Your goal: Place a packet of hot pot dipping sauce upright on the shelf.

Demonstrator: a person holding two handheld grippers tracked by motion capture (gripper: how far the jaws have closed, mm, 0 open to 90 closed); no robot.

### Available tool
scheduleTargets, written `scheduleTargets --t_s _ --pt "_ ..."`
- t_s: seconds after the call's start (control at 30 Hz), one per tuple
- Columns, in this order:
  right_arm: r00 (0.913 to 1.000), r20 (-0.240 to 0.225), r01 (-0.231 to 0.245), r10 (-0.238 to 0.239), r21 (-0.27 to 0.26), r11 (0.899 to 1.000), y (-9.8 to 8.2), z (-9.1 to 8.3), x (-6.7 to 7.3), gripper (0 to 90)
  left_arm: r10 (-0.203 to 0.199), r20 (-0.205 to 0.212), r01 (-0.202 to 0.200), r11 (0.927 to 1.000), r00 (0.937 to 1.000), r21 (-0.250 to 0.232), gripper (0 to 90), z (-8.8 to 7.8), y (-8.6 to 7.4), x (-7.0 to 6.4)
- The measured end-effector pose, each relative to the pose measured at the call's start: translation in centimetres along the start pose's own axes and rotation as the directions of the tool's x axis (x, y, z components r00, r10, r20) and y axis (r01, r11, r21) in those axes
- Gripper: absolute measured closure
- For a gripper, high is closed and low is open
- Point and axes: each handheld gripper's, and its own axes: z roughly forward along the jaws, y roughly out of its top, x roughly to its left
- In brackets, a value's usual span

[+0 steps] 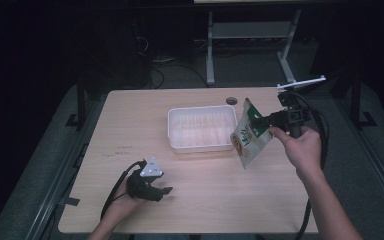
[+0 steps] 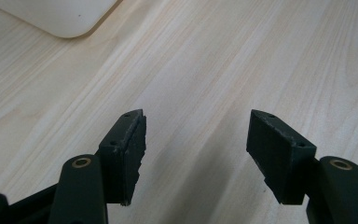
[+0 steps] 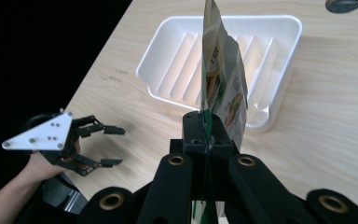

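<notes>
High view is showing the right gripper (image 1: 270, 121) pinching a pouch (image 1: 247, 136), probably clear of the table, beside the tray (image 1: 200, 145) (left gripper (image 1: 162, 191), jaws spread, is idling farther off).

The right gripper (image 3: 206, 135) has its jaws pressed together on the edge of a green-printed pouch (image 3: 223, 88), held upright above a white ribbed tray (image 3: 168, 58) on the wooden surface (image 3: 335, 121). At left, the left gripper (image 3: 114, 146) hovers, jaws apart.

I see the wooden table (image 1: 205, 200), a round cable hole (image 1: 231, 101) at its far edge, and a metal frame (image 1: 250, 35) behind it.
</notes>
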Motion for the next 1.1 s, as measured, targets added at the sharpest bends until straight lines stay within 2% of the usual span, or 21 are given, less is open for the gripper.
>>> scheduleTargets --t_s 0.4,0.73,1.1 --pt "0.9991 0.042 -0.004 0.004 -0.003 1.0 3.1 1.6 0.6 89.8 -0.002 -0.003 0.002 1.0 1.0 -0.001 36.6 -0.1 -0.1 0.2" --pt "0.9978 0.061 -0.026 0.027 -0.015 1.0 5.2 3.2 0.7 89.8 -0.006 -0.009 0.006 1.0 0.9999 -0.001 36.3 -0.1 -0.2 0.2" --pt "0.9916 0.121 -0.042 0.046 -0.038 0.998 6.9 4.6 0.4 89.8 -0.008 -0.011 0.008 1.0 0.9999 -0.002 36.1 -0.3 -0.3 0.4"
